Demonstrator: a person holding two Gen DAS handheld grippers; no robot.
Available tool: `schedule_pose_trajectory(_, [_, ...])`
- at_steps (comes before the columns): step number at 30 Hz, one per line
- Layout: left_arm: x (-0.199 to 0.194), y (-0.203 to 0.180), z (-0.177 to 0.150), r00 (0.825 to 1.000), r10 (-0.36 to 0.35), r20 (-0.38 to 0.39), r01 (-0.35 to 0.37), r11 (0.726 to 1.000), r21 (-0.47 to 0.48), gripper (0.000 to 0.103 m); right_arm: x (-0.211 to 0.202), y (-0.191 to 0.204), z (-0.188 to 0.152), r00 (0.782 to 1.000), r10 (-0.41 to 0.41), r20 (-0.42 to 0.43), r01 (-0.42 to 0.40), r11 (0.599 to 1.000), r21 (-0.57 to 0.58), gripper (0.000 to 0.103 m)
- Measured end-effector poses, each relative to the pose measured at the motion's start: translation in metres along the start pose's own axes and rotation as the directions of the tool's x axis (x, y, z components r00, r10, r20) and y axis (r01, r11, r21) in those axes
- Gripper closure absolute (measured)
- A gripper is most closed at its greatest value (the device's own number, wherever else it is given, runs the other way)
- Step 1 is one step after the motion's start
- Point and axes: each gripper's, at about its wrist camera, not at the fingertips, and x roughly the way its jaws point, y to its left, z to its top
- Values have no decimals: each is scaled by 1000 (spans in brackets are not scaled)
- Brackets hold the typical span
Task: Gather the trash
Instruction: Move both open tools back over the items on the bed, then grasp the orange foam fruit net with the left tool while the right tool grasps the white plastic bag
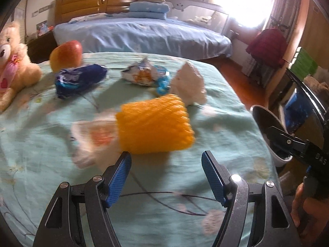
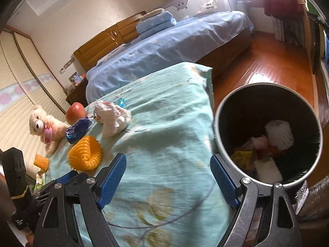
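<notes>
The crumpled white wrapper (image 1: 92, 138) left of the orange foam net (image 1: 155, 123) was blurred beyond reading. The net lay on its side on the green bedspread (image 1: 41, 164), long axis running left to right, just ahead of the left gripper (image 1: 166, 177), whose jaws stood wide and empty. The right gripper (image 2: 168, 177) was likewise spread with nothing between. The trash bin (image 2: 226, 111) held a white foam net (image 2: 279, 133) and mixed wrappers.
</notes>
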Motion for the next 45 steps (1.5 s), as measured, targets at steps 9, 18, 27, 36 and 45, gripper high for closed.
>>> schedule_pose_trajectory(9, [12, 7, 7, 1000, 7, -27, -7, 1000, -11, 29, 26, 27, 7, 999, 42, -33, -45, 997, -64, 18])
schedule_pose_trajectory(18, [32, 17, 21, 997, -61, -53, 61, 998, -9, 70, 48, 34, 9, 997, 48, -67, -53, 996, -75, 18])
schedule_pose_trajectory(27, [18, 46, 21, 1000, -20, -6, 20, 998, -66, 86, 71, 64, 15, 993, 71, -89, -83, 987, -135, 18])
schedule_pose_trajectory(36, [22, 58, 28, 1000, -16, -7, 15, 994, -107, 86, 109, 93, 31, 993, 61, -98, -77, 981, -175, 20])
schedule_pose_trajectory(45, [25, 58, 30, 1000, -18, -7, 17, 994, -111, 87, 118, 103, 30, 996, 25, -83, -43, 975, -217, 69])
